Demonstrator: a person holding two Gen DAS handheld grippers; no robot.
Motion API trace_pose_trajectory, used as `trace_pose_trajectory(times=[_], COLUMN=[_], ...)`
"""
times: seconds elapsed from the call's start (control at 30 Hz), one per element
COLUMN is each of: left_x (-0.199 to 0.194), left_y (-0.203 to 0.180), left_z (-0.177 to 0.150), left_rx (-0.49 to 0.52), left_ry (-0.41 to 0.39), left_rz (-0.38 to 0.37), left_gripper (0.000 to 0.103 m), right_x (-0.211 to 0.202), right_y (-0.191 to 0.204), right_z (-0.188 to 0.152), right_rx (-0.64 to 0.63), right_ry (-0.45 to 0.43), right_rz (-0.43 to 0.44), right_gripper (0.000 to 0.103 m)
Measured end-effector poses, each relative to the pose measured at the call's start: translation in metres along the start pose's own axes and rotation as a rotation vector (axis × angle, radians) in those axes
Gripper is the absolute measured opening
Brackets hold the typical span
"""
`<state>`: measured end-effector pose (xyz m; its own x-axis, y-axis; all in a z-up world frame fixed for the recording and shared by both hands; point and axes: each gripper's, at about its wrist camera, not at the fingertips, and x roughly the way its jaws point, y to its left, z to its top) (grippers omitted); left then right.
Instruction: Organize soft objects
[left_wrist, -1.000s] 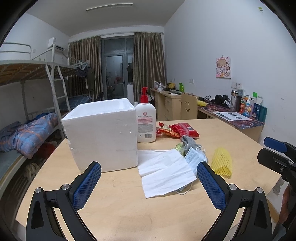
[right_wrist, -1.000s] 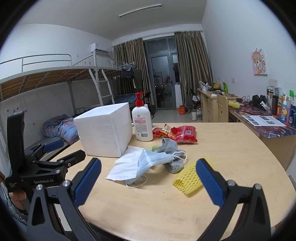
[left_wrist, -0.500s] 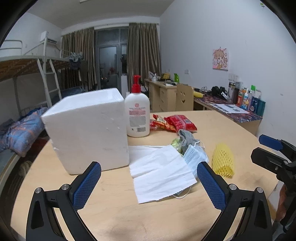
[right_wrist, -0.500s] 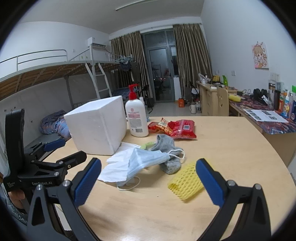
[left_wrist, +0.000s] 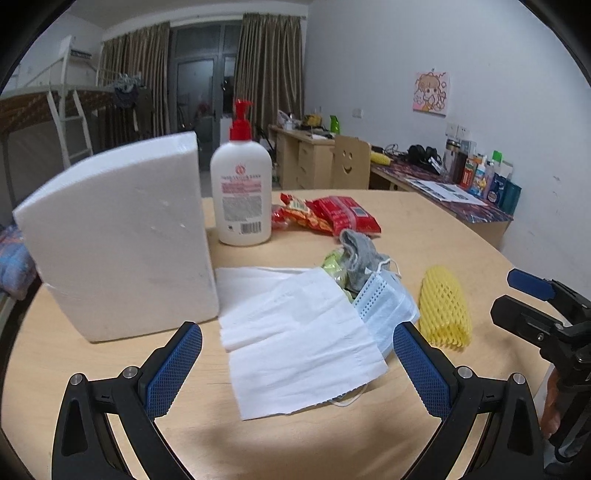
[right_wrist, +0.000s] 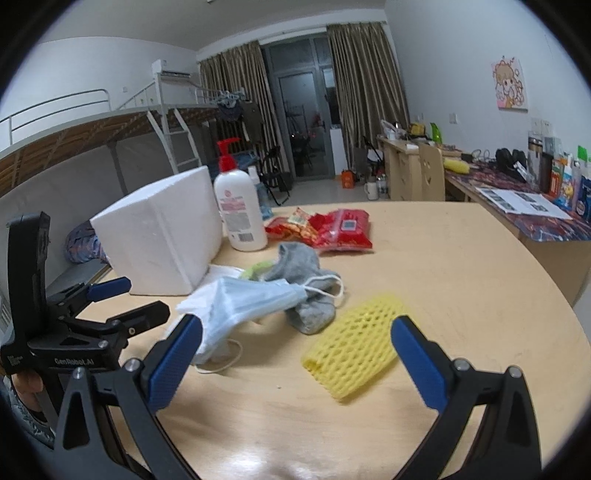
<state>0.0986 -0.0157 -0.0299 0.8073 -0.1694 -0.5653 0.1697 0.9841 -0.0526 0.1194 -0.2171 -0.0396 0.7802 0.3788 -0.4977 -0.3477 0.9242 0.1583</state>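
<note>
Near table edge (right_wrist: 554, 295): yellow net (right_wrist: 354, 354) (right side bare).

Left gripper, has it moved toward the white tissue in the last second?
Yes. The left gripper has closed in on the white tissue, which now reaches down between its open fingers, and the foam box looms larger.

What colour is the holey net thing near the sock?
The net is yellow, with a honeycomb of holes. It shows best in the right wrist view.
</note>
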Motion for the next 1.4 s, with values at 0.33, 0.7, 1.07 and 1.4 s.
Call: trace_pose_trajectory(times=[0.33,0.7,1.07,1.4], left_x=[0.034,0.057,0.058,0.050], left_y=[0.008,0.006,0.019,0.024], left_z=[-0.005,-0.015,-0.018,-0.017], left_rx=[-0.023,-0.004,-0.038,-0.029], left_ry=[0.103,0.193,0.224,0.202], left_rz=[-0.086,-0.158,-0.173,-0.189], left_gripper=[0.101,0.066,0.011,0.001], right_x=[0.015,0.026,0.034,0.036], right_y=[-0.014,-0.016,-0.014,-0.012], right_z=[-0.005,-0.004,-0.004,-0.003], right_rx=[0.019,0.019,0.012,0.015], right_ry=[0.063,0.097,0.122,0.131], right_rz=[-0.041,-0.056,-0.066,-0.080], right_gripper=[0.103,0.103,0.103,0.103])
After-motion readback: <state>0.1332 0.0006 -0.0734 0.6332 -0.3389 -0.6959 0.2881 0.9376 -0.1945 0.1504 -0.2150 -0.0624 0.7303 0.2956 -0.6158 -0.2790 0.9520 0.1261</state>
